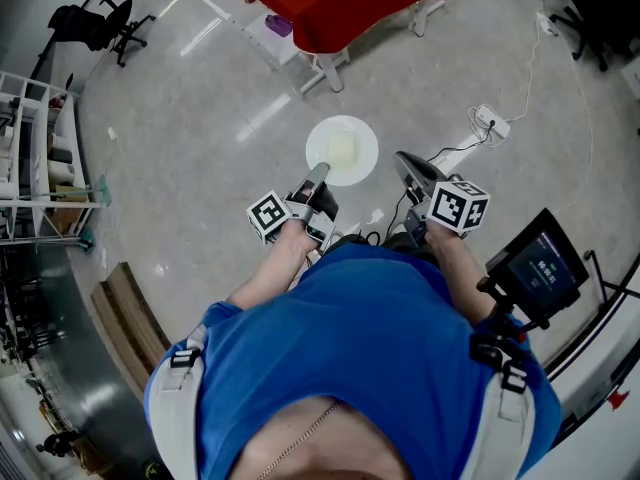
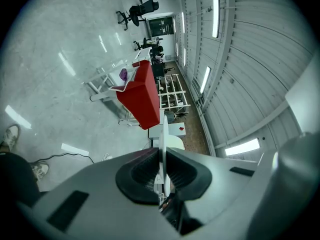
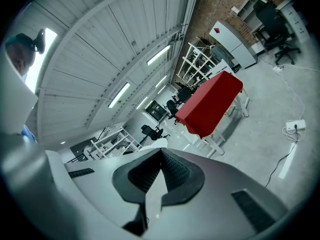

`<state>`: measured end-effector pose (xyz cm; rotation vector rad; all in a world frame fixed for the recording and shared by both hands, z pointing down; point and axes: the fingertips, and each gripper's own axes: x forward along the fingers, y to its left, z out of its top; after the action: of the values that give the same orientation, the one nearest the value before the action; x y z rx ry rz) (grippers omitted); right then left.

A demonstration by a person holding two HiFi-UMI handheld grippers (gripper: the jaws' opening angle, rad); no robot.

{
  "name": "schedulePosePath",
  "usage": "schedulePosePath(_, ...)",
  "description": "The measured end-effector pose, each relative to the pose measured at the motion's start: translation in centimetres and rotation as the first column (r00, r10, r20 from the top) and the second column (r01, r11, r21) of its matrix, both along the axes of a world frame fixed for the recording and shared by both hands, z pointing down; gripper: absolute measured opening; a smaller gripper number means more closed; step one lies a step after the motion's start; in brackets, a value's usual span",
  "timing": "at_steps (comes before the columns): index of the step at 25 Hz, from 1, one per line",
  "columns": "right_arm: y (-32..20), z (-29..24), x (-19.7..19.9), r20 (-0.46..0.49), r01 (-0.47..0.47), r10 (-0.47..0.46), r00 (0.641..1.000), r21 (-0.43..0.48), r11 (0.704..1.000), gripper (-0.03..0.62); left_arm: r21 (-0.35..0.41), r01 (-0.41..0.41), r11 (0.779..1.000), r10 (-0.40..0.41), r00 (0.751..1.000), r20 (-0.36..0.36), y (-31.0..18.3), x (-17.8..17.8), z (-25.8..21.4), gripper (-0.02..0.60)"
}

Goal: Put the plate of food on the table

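White and round, the plate [image 1: 318,146] hangs in the air over the pale polished floor [image 1: 200,118], out in front of our chest, with a pale yellow block of food [image 1: 342,149] on its middle. It is well short of the table [image 1: 340,3], which is draped in red cloth and stands further ahead at the top of the head view.

Our left gripper [image 1: 318,173] has the plate by its near rim. In the left gripper view the plate [image 2: 164,139] runs edge-on straight between the two dark ribbed pads [image 2: 142,176], which press on it from both sides, and the red table [image 2: 142,96] shows beyond it. Our right gripper [image 1: 402,160] sits just beside the plate's right edge, apart from it. In the right gripper view its jaws [image 3: 159,156] meet at the tips with nothing between the pads, and the red table [image 3: 210,106] lies ahead.

Each gripper carries its marker cube: [image 1: 267,215] on the left, [image 1: 458,206] on the right. A white power strip [image 1: 490,120] lies on the floor to our right, and a small screen [image 1: 540,266] sits on a stand by our right elbow.
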<state>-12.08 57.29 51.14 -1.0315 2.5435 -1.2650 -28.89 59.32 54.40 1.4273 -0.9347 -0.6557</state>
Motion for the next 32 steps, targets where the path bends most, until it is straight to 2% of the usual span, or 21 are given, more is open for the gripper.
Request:
schedulePosePath(11,-0.3,0.3,-0.4,0.004,0.001,-0.001,1.0,-0.007,1.0,0.002,-0.005,0.013,1.0,-0.013,1.0,-0.001,-0.2,-0.4,-0.2,0.025)
schedulePosePath(22,-1.2,0.0,-0.2,0.012,-0.028,0.028,1.0,0.002,1.0,0.002,0.013,-0.027,1.0,0.026,0.999,0.031,-1.9,0.1,-0.5,0.025)
schedulePosePath(29,-2.6,-1.0,0.5,0.001,-0.077,0.077,0.997,0.018,0.997,0.002,0.029,-0.062,0.998,0.062,0.998,-0.012,-4.2,1.0,-1.5,0.025)
schedulePosePath(32,-6.3,-1.0,1.8,0.004,-0.099,0.099,0.995,0.013,0.995,0.002,0.02,-0.076,0.997,0.076,0.997,-0.004,-8.3,2.0,-1.2,0.025)
